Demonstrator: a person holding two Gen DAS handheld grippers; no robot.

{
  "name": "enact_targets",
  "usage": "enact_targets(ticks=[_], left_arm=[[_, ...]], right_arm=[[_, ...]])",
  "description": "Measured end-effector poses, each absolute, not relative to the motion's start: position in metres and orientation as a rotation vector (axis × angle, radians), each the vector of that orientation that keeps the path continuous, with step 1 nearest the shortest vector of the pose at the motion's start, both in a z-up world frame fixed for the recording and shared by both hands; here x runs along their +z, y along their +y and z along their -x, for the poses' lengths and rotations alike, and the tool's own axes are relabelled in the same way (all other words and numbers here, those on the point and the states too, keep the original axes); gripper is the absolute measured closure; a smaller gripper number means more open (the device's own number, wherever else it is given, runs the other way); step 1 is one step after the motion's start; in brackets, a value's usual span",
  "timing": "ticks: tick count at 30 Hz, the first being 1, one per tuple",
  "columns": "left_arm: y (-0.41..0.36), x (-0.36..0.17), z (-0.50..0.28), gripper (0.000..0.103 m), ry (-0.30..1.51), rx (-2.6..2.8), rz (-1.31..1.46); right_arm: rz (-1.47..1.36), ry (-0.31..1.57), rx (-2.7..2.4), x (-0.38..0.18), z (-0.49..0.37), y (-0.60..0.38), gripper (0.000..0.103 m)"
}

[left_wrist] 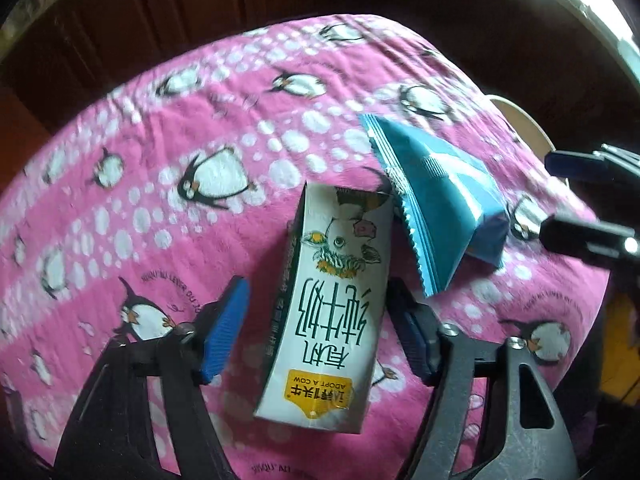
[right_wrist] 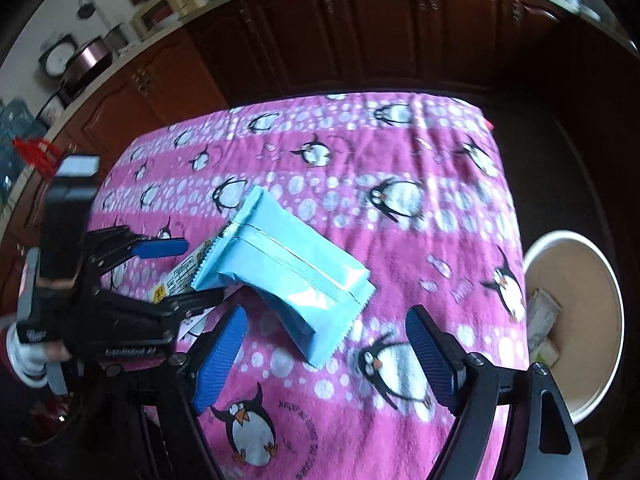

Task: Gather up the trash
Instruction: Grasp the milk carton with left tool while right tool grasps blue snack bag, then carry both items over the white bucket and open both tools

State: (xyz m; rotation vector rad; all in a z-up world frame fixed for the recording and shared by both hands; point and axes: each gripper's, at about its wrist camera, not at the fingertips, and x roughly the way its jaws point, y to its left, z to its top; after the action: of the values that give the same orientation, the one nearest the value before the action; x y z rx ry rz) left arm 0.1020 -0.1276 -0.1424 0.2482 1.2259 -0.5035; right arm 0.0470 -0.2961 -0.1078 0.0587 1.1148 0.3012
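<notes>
— What are your tongs doing?

— My left gripper is spread around the milk carton, 1 blue pad on each side; the left pad stands apart from it, and I cannot tell whether the right one touches. My right gripper is spread too, pinching nothing, above the cloth.

— And the trash?

— The carton lies on the pink penguin cloth, its far end just under the blue packet. From the right wrist, that packet lies just ahead of my right pads, overlapping the carton, with my left gripper at its left. A round bin stands just beside the cloth's right edge, with a pale carton inside.
</notes>
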Motion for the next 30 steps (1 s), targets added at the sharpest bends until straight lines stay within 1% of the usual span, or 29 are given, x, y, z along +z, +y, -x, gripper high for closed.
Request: enact_targets(ticks=[6,12,13,14,15,19,20,23,24,30], left_arm=[[-0.079,-0.140,-0.113,0.049,1.247,-0.390,-0.181],[-0.049,-0.142,-0.114,0.049,1.262,-0.330,-0.106],[-0.049,-0.143,-0.113,0.049,1.258,-0.326,-0.105],[-0.049,-0.143,-0.113,0.048,1.255,-0.324,-0.107],[-0.049,-0.144,-0.113,0.048,1.256,-0.321,-0.109],[-0.053,-0.156,-0.118,0.046,1.281,-0.306,-0.100],[-0.053,-0.157,-0.118,0.046,1.280,-0.305,-0.098],[-0.054,-0.156,-0.115,0.048,1.266,-0.307,-0.090],[-0.054,-0.154,-0.114,0.050,1.264,-0.313,-0.077],[-0.065,-0.138,-0.107,0.050,1.234,-0.339,-0.065]], right_arm=[[0.119,1.112,0.409,-0.120,-0.069,-0.264,0.023],[0.225,1.182,0.451,-0.147,-0.093,-0.237,0.023],[0.207,1.197,0.454,-0.152,-0.097,-0.237,0.027],[0.191,1.207,0.457,-0.154,-0.098,-0.236,0.041],[0.177,1.208,0.460,-0.156,-0.099,-0.235,0.048],[0.165,1.178,0.442,-0.151,-0.092,-0.232,0.052],[0.151,1.171,0.437,-0.148,-0.088,-0.233,0.057],[0.088,1.147,0.408,-0.136,-0.079,-0.242,0.057],[0.067,1.141,0.403,-0.133,-0.078,-0.245,0.057],[-0.001,1.085,0.377,-0.112,-0.064,-0.260,0.057]])
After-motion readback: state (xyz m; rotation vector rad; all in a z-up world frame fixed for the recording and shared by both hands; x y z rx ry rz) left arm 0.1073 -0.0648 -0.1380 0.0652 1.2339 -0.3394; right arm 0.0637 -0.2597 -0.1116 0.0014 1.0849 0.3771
